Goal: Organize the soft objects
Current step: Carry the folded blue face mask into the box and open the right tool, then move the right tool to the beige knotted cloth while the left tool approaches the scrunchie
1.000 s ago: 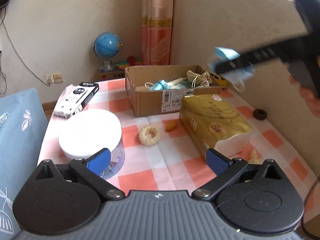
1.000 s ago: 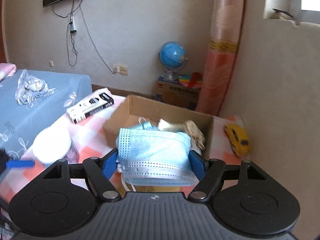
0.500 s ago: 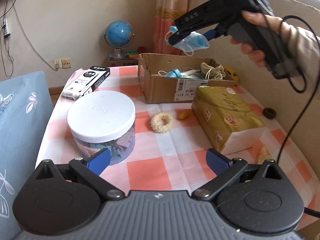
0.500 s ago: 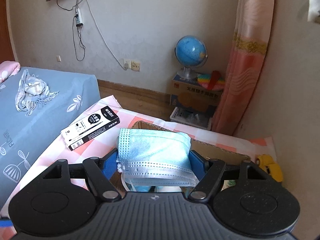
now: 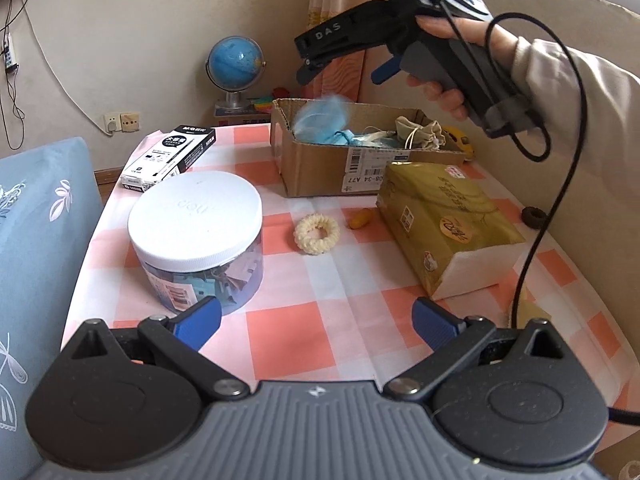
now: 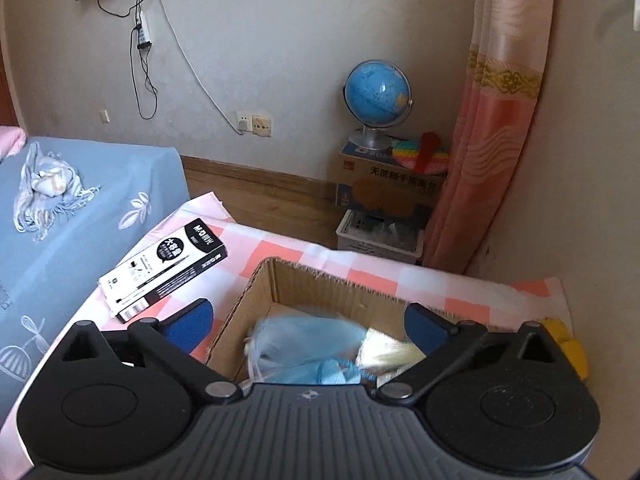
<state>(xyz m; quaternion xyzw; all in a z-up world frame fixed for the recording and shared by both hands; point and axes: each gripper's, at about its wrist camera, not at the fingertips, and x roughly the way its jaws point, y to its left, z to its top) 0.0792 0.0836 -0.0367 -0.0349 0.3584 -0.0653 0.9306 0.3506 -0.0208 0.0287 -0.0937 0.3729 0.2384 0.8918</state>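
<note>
Step in hand: dropping a soft item into the cardboard box (image 5: 320, 178) at the far edge of the tabletop (image 5: 288, 344).

Left to right:
- Left hand-held gripper (image 5: 316, 320) low over the near edge, jaws wide, nothing between them.
- Near the left edge: white-lidded jar (image 5: 196, 216), black pen box (image 5: 170, 156) behind it.
- Mid tabletop: cream scrunchie (image 5: 317, 234) and small orange item (image 5: 360, 218), both loose, apart from each other.
- Right hand-held gripper (image 5: 344, 74) above the box, jaws apart, empty.
- Blue face mask (image 5: 322, 114), motion-blurred, at the box's left end, seemingly falling in; cloth pouch (image 5: 418, 132) already inside.
- Gold tissue pack (image 5: 444, 224) toward the right edge.

Next move, judged: go for the scrunchie; needs a descent, jaws straddling the ring, soft squeeze.

Versus half a second ago: mask was pinched in the right jaws, now released; jaws opened.
</note>
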